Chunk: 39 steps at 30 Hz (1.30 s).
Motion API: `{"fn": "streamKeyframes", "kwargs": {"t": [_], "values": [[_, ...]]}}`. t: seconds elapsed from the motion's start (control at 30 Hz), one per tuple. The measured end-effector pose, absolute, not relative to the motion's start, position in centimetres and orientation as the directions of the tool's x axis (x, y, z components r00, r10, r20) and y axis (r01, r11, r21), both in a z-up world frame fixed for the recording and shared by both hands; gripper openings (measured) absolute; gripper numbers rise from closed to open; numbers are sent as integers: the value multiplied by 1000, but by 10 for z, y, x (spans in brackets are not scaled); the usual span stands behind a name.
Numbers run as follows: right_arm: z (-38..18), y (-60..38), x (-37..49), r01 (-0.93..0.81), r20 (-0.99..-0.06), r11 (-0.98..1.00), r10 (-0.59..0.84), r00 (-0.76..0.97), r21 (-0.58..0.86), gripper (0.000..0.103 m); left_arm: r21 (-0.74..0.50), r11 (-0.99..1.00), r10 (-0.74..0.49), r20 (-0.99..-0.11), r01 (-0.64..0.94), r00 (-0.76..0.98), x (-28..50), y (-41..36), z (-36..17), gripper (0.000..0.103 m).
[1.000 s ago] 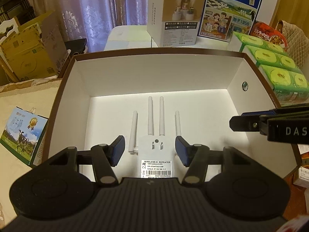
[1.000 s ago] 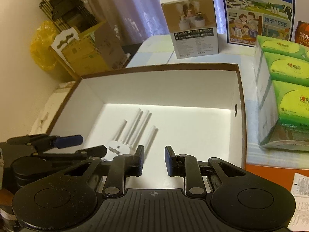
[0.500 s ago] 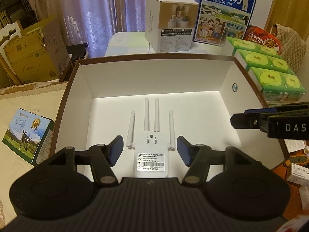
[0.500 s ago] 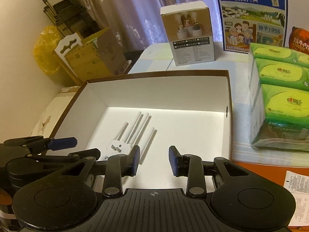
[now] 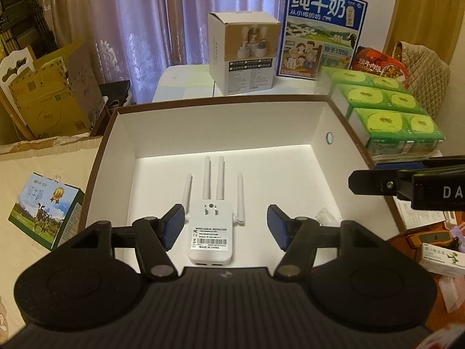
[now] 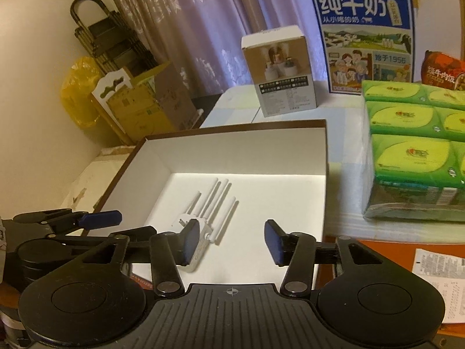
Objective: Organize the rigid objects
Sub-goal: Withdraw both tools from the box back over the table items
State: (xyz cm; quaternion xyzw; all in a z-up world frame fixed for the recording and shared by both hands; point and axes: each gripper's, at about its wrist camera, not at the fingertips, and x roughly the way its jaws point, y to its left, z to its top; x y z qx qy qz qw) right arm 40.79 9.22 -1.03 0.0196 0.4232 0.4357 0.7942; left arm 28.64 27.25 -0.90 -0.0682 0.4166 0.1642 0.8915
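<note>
A white wireless repeater (image 5: 210, 238) with several antennas lies flat on the floor of a brown-rimmed white box (image 5: 226, 133). My left gripper (image 5: 226, 226) is open and empty, held above and just behind the repeater. The repeater also shows in the right wrist view (image 6: 209, 212) inside the box (image 6: 232, 145). My right gripper (image 6: 232, 240) is open and empty over the box's near right part. The left gripper shows in the right wrist view (image 6: 101, 218) at the left. A small clear item (image 5: 325, 216) lies in the box near the right wall.
Green tissue packs (image 5: 386, 116) stand right of the box. A white product box (image 5: 244, 52) and a blue milk carton (image 5: 319, 29) stand behind it. A small cow-print box (image 5: 43, 212) lies at the left. Cardboard boxes (image 5: 52, 93) stand at the far left.
Both grippers have pulled back and up from the box. The right gripper's jaws have opened wider. The repeater stays where it lies.
</note>
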Motion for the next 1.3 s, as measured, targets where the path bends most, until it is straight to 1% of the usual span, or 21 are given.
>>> {"fn": "streamKeyframes", "kwargs": {"t": [0.27,0.53,0.73,1.0,1.3], "values": [[1,49,397,-660,-621,618,732,282,428,57,-4,946,215,-741,-324,636,275,239,4,59],[8,-19,384,-639,-595,626,741,310,447,63,-45,957,165,-726,-285,667,263,191,11,59],[8,-75,372,-628,-588,647,731,347,433,66,-52,964,148,-711,-261,688,255,152,16,60],[0,-153,359,-598,-613,692,691,384,405,67,-74,971,108,-714,-228,692,250,99,9,60],[-14,-223,350,-577,-656,726,648,388,375,67,-111,976,37,-759,-186,650,250,48,-15,60]]}}
